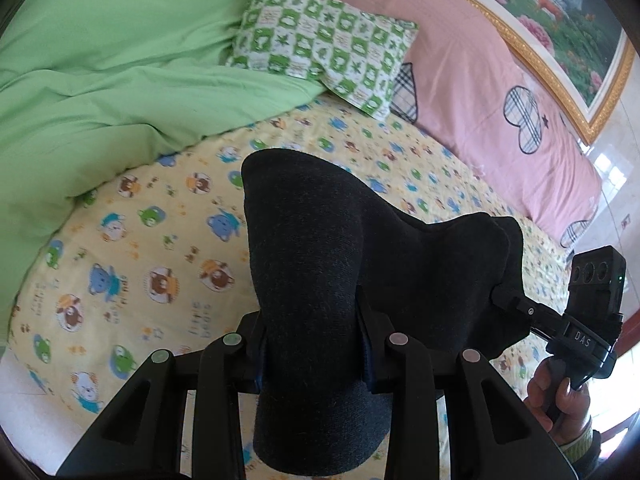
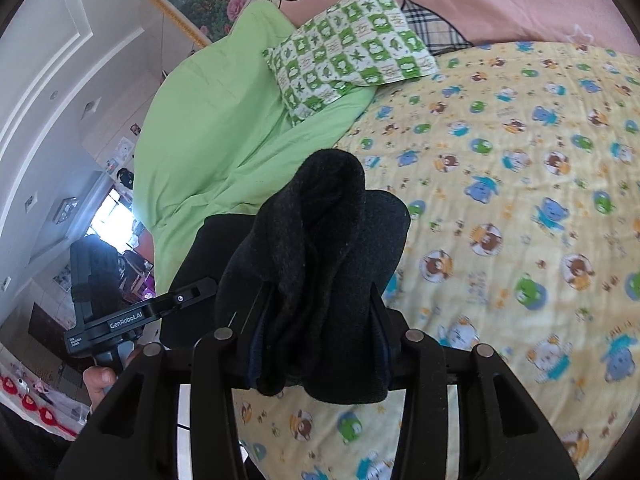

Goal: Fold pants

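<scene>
Bear-print bedsheet below, dark pants bunched between both pinching tongs, left, right

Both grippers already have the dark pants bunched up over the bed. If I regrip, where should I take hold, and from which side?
Judging by the bunching, take the dark pants at a single flat edge, from the near side over the yellow sheet. The left gripper and right gripper each clamp a thick wad, so layers likely won't fold flat.

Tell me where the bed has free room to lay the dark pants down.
The yellow bear-print sheet is bare between the green quilt, the checked pillow and the pink cover. It is crowded by the pillow and quilt.
</scene>
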Tool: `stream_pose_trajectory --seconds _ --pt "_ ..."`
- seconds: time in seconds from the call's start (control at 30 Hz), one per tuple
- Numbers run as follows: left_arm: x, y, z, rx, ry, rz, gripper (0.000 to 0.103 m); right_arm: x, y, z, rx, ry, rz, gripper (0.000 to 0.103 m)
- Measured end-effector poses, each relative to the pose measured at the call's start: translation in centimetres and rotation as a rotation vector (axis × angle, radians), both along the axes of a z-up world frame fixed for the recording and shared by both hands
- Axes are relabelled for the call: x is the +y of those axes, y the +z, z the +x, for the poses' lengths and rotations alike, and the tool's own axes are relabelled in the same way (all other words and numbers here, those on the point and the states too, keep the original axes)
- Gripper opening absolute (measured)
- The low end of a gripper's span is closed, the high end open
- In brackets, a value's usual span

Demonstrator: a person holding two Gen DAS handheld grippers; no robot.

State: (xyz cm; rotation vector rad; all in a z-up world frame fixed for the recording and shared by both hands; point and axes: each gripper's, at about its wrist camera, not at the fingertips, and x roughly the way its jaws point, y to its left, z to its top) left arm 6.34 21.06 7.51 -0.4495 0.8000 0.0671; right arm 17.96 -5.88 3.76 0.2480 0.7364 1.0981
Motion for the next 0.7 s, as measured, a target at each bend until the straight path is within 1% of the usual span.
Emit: stream_pose_trajectory --seconds 0.23,0.4,0.7 --pt "2.1 0.0 0.4 0.015 0.051 0.008 0.034 3.3 0.5 0.9 -0.015 0.044 -0.012 0.045" --pt "2.8 -0.4 1.4 0.044 0.059 0.030 0.034 4.6 0.7 1.5 -0.028 0.055 -0.024 0.045" --pt "3.9 -0.4 3.1 0.044 0.096 0.041 0.034 6.6 1.1 3.3 -0.028 0.066 -0.026 0.045"
